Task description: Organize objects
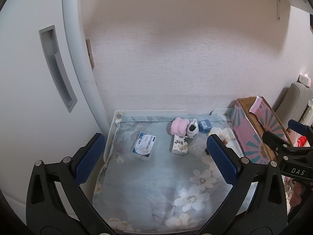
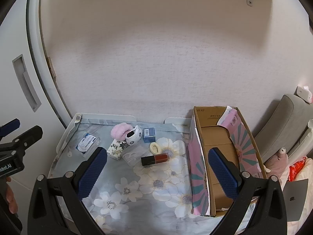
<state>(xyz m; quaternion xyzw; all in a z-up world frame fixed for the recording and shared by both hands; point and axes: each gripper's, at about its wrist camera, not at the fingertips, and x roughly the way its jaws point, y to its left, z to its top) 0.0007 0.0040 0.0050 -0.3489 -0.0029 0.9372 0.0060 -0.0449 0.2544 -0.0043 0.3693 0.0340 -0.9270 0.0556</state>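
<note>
The loose items lie grouped at the back of the floral-cloth counter (image 2: 137, 186): pink puff (image 2: 119, 132), white pouch (image 2: 134, 135), blue box (image 2: 149, 135), tissue pack (image 2: 115, 149), lipstick tube (image 2: 155, 159), wipes pack (image 2: 87, 143). The cardboard box (image 2: 221, 156) stands open just right of them. Left claw (image 1: 156, 158) and right claw (image 2: 158, 174) are both spread, holding nothing, above the counter.

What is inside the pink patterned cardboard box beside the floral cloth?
The cardboard box shows bare brown floor and a pink-and-white flap folded in at its far end. No objects visible inside; the right gripper finger covers part of the floor.
</note>
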